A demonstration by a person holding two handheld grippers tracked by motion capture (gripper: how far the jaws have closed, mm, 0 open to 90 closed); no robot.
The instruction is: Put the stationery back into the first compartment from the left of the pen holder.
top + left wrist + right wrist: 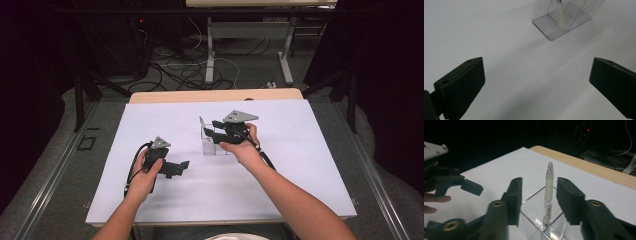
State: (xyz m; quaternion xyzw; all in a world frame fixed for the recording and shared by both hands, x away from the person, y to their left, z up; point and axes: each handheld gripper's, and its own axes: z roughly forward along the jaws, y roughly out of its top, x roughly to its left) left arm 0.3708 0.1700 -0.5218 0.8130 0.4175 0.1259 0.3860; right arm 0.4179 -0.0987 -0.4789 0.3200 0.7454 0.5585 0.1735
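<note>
In the high view, a white sheet (165,125) covers the table, with a strip of wooden edge (215,95) showing at its far side. The person's left hand (145,177) holds the left gripper (180,168) low over the sheet, its jaws apart and pointing toward the middle. The right hand (245,147) holds the right gripper (210,131) at a clear plastic holder (212,145) that stands near the centre of the sheet; the jaws reach over the holder's top. The 2 grippers are near each other but apart.

In the left gripper view, the 2 black jaws stand wide, with bare white sheet (524,82) between them. The clear holder (561,22) stands farther off, beyond the jaws, and a pale, frosted pen (560,15) stands upright inside one of its compartments.

In the right gripper view, the right gripper (539,197) has its jaws open at a moderate gap, 1 on each side of the pen (548,192). The pen stands upright in the clear holder (534,212), its lower end in a corner where the dividers meet, its tip above the jaws. Neither pad appears to touch it. The left gripper (471,187) shows at the left edge, with fingers (436,199) below it.
</note>
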